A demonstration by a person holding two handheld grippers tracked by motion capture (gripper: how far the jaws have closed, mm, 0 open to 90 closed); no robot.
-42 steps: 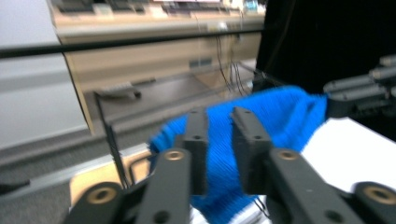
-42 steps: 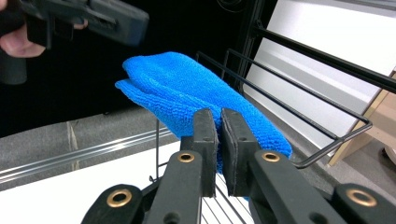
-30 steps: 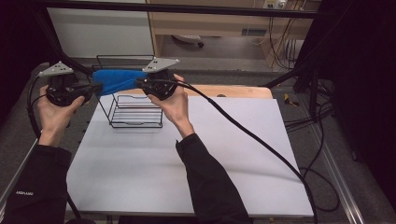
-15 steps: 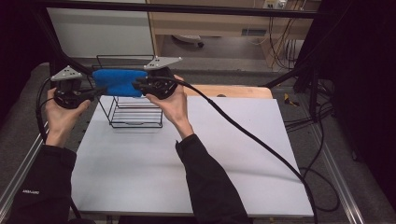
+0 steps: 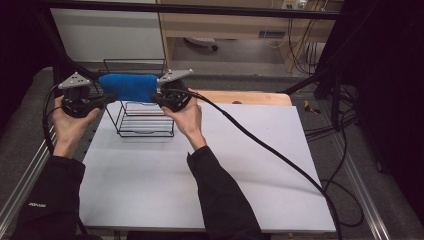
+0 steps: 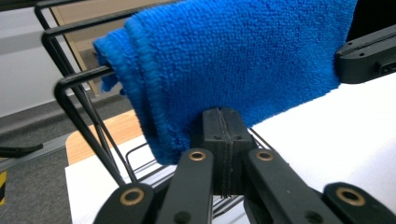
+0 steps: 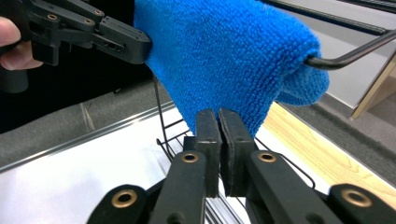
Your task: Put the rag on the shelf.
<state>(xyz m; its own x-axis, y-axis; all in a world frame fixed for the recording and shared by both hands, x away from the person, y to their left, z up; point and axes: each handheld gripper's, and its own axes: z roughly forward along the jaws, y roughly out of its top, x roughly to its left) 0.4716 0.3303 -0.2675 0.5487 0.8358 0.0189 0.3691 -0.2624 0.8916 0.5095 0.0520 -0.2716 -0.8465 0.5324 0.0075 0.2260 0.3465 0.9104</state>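
Blue microfibre cloth [image 5: 129, 87], draped over the far top bar of the black wire rack [image 5: 145, 120]: left gripper [image 5: 107, 98] and right gripper [image 5: 157, 98] each clamped on a lower corner; advisably lowered evenly, both sides level.

In the left gripper view, the blue cloth [image 6: 243, 65] is cut off by the top edge of the frame and hides the wire rack [image 6: 77, 100] rail it hangs over, while the closed left gripper [image 6: 223, 135] covers the cloth's lower edge at centre.
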